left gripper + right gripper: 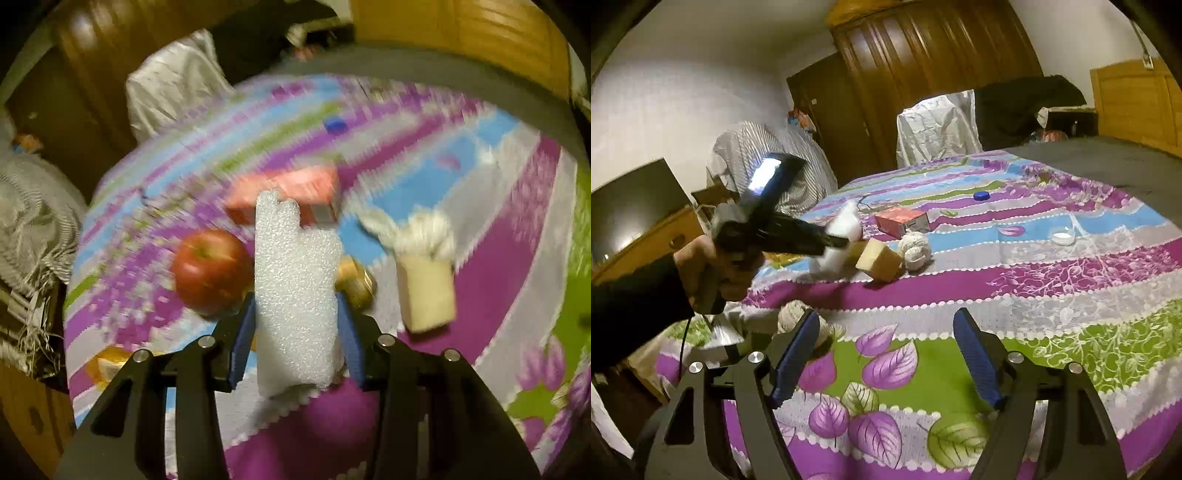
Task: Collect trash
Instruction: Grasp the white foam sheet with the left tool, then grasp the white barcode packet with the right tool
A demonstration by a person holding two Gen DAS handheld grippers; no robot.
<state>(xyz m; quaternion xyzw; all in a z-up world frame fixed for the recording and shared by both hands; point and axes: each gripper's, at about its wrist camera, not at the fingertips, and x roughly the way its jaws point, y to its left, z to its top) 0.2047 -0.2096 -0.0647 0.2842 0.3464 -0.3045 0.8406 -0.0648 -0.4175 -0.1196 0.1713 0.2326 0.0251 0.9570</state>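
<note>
My left gripper point(297, 306) is shut on a white foam piece point(295, 291) and holds it above the flowered cloth. The right wrist view shows it too point(836, 240), carried by the left gripper point(831, 245) over the table's left side. My right gripper point(886, 325) is open and empty above the near part of the cloth point(960, 288). On the cloth lie a pink box point(295, 188) point(901, 221), a blue bottle cap point(335, 124) point(981, 195), a white lid point(1062, 236) and a crumpled white wad point(915, 249) point(413, 229).
A red apple point(210, 271), a tan block point(426, 291) point(882, 260) and a brass-coloured object point(356, 282) lie near the foam. A ball of twine point(792, 314) sits by my right gripper's left finger. Cloth-covered chairs point(938, 127) and wooden wardrobes point(923, 55) stand beyond the table.
</note>
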